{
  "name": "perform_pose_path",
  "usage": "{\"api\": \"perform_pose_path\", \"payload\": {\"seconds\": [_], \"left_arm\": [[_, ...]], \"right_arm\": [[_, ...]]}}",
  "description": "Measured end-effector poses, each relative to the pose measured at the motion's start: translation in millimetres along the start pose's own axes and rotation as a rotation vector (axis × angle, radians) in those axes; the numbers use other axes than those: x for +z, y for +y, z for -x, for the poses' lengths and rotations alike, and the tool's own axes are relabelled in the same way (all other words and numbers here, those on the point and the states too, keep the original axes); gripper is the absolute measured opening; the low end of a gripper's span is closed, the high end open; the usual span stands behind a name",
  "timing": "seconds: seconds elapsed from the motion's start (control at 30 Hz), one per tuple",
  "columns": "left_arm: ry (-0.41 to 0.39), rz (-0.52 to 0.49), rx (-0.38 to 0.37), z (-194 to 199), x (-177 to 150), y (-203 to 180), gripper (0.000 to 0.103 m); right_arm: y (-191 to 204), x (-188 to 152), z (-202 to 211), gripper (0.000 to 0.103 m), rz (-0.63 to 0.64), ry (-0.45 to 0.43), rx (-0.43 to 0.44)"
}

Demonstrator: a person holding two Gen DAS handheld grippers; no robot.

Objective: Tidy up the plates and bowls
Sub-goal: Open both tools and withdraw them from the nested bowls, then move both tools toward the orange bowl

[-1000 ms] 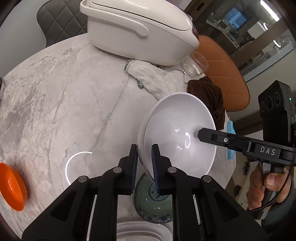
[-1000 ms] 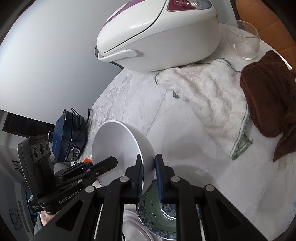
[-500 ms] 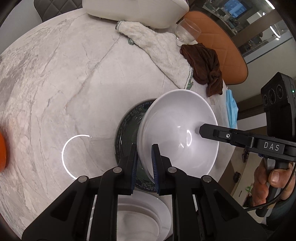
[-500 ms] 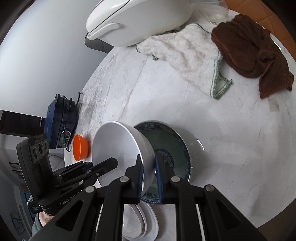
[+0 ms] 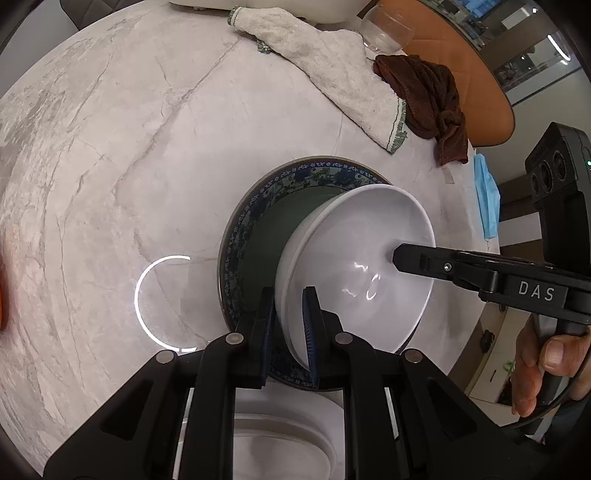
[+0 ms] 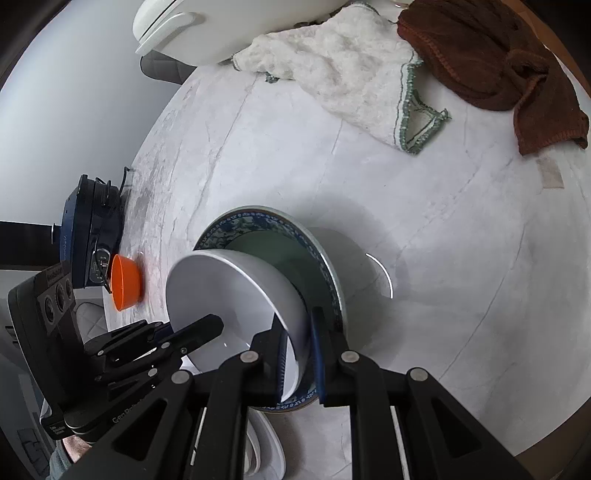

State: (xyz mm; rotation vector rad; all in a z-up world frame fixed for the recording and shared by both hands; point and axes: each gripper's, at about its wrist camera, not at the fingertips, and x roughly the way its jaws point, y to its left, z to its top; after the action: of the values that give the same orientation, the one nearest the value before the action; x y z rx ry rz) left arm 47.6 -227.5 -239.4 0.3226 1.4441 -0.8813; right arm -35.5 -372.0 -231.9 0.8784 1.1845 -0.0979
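Left gripper (image 5: pixel 289 325) clamped on near rim of white bowl (image 5: pixel 354 273); right gripper (image 6: pixel 298 358) clamped on opposite rim. Bowl tilted, held over blue-patterned plate (image 5: pixel 295 177), contact unclear. White plate (image 5: pixel 280 443) just beside, at near table edge. Open marble table (image 5: pixel 110 147) to left. Farther: white towel (image 5: pixel 332 70), brown cloth (image 5: pixel 424 96) near far edge. Only right view shows whole orange bowl (image 6: pixel 127 282) by side edge; only left view shows glass (image 5: pixel 384 29).
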Motion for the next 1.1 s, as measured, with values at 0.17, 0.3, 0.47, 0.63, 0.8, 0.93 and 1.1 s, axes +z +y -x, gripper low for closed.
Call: {"api": "perform_pose_path", "payload": {"seconds": [0.17,0.3,0.47,0.63,0.8,0.93,1.1], "left_arm": [[-0.006,0.022,0.010,-4.0,3.4,4.7,0.014],[-0.017,0.032,0.019,-3.5,6.3,5.7,0.016],[-0.059,0.045,-0.020,8.9,3.7,3.6,0.047],[-0.115,0.053,-0.050,27.5,-1.0,-5.5,0.080],[-0.176,0.090,-0.113,52.8,-7.4,-2.5,0.091],[-0.237,0.125,-0.144,79.5,-22.4,9.5,0.097],[-0.304,0.231,-0.126,111.2,-53.6,45.6,0.102]], "right_arm": [[1.4,1.3,-2.0,0.015,0.020,0.000,-0.025],[5.6,4.0,-2.4,0.014,0.045,-0.004,-0.057],[10.9,6.1,-4.1,0.014,0.083,-0.006,-0.095],[14.3,5.5,-1.2,0.014,0.094,-0.013,-0.112],[16.1,6.6,15.8,0.020,0.082,-0.059,-0.074],[18.2,7.4,36.7,0.063,0.068,-0.123,-0.021],[22.4,7.5,49.9,0.083,0.072,-0.169,-0.022]]}}
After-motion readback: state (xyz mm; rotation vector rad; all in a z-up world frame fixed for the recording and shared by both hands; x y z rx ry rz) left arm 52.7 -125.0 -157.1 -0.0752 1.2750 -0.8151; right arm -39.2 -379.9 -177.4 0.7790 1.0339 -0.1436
